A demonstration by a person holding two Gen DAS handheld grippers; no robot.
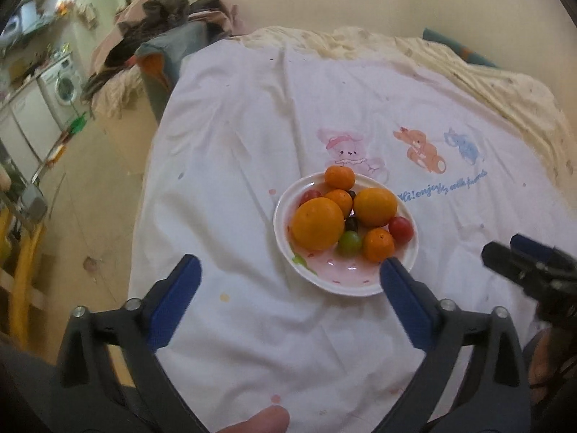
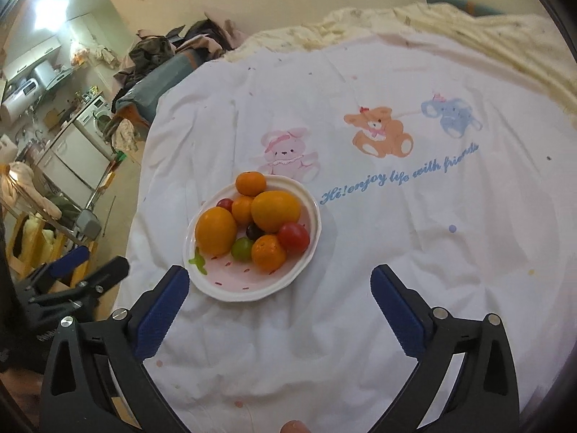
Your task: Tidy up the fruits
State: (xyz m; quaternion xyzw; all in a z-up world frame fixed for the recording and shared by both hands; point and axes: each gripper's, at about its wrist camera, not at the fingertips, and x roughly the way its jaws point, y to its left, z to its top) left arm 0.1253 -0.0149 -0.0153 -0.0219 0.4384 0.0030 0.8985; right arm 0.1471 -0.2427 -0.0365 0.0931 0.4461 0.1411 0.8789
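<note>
A white and pink plate (image 1: 339,281) (image 2: 249,288) sits on a white cartoon-print cloth. It holds two large oranges (image 1: 317,223) (image 2: 215,231), smaller tangerines (image 1: 378,244) (image 2: 268,253), red cherry tomatoes (image 1: 401,228) (image 2: 293,236), a green grape (image 1: 349,242) (image 2: 241,249) and dark grapes. My left gripper (image 1: 290,281) is open and empty, just short of the plate's near rim; it also shows in the right wrist view (image 2: 90,265). My right gripper (image 2: 279,288) is open and empty, to the right of the plate; it also shows in the left wrist view (image 1: 505,249).
The cloth (image 2: 396,234) covers a bed with a cream blanket (image 2: 468,25) bunched at the far edge. A pile of clothes (image 1: 162,18) lies at the far left. The floor, a washing machine (image 1: 65,83) and yellow furniture (image 1: 21,270) lie beyond the left edge.
</note>
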